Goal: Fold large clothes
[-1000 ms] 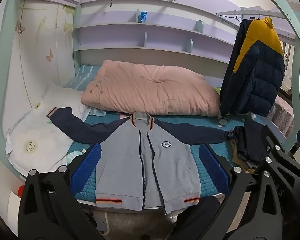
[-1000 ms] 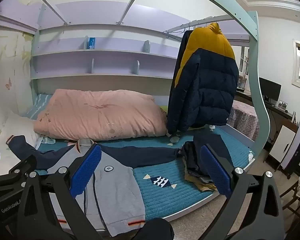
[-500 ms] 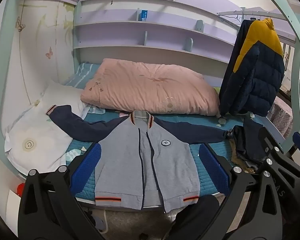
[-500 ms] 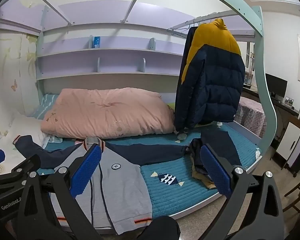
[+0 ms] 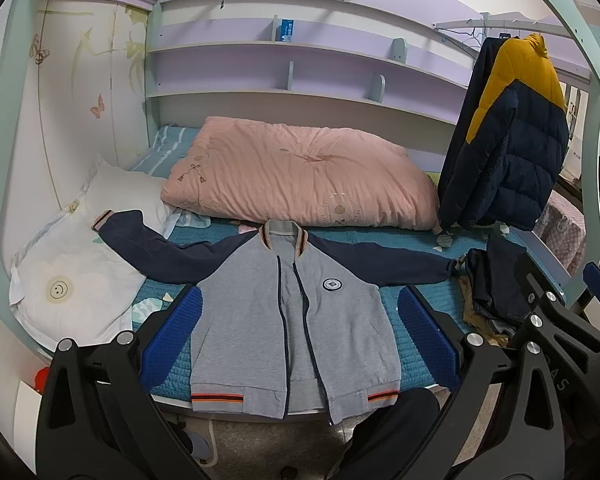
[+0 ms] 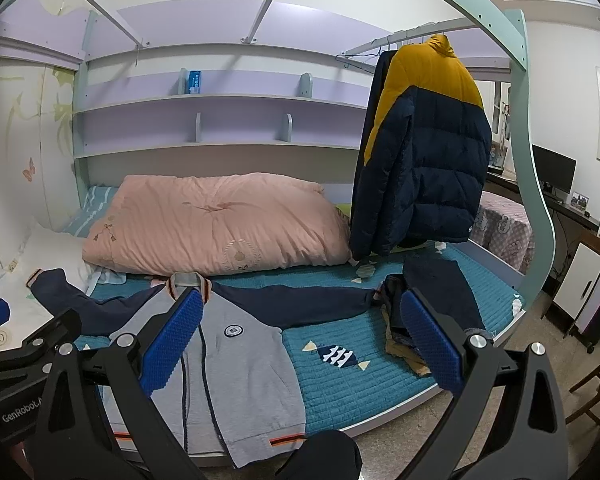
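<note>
A grey zip jacket (image 5: 296, 312) with navy sleeves lies flat, face up, on the teal bed cover (image 5: 412, 348), sleeves spread out to both sides and hem at the near bed edge. It also shows in the right wrist view (image 6: 236, 356). My left gripper (image 5: 298, 336) is open and empty, held in front of the bed above the jacket's body. My right gripper (image 6: 302, 330) is open and empty, held to the right of the jacket. Neither touches the cloth.
A pink quilt (image 5: 300, 176) lies behind the jacket. A white pillow (image 5: 68, 276) is at the left under one sleeve. A navy and yellow puffer coat (image 6: 424, 148) hangs at the right. A heap of dark clothes (image 6: 428, 296) lies by the right sleeve.
Both grippers have risen and moved slightly toward the bed; the right view has turned a little left. The jacket has not moved.
</note>
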